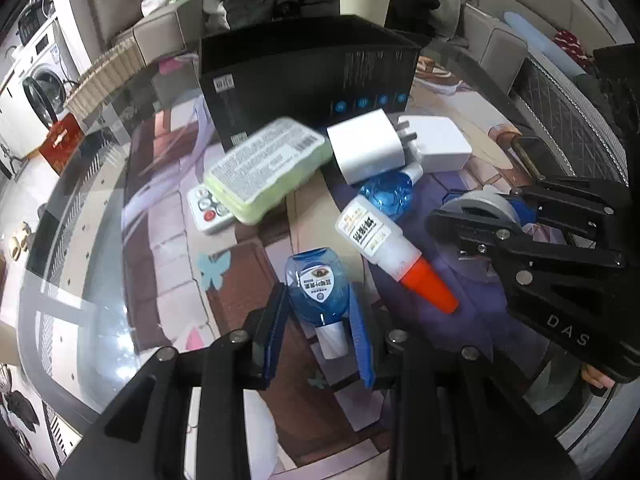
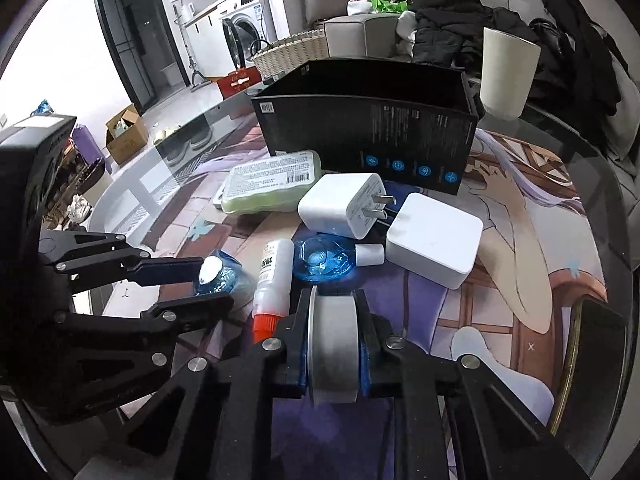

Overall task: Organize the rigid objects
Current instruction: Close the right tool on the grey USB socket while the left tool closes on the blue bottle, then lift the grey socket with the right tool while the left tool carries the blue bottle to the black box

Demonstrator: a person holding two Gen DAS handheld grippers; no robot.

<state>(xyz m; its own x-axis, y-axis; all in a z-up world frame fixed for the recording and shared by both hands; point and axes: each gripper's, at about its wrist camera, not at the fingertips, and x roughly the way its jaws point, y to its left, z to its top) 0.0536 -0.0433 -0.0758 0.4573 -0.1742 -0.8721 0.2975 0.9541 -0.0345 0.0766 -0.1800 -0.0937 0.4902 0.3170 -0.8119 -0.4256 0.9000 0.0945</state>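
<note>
The small blue bottle (image 1: 315, 288) sits between the fingers of the left gripper (image 1: 320, 312), its white cap toward the camera; the pads press its two sides, so it is pinched. The right gripper (image 2: 334, 340) is closed on a grey roll of tape (image 2: 334, 344), held on edge. Both things are low over the glass table (image 1: 100, 280), near the glue bottle (image 1: 384, 248), and the black box (image 2: 368, 136) stands open behind. Probably each should be carried over the box wall and released only when inside, one hand after the other, so they do not collide
</note>
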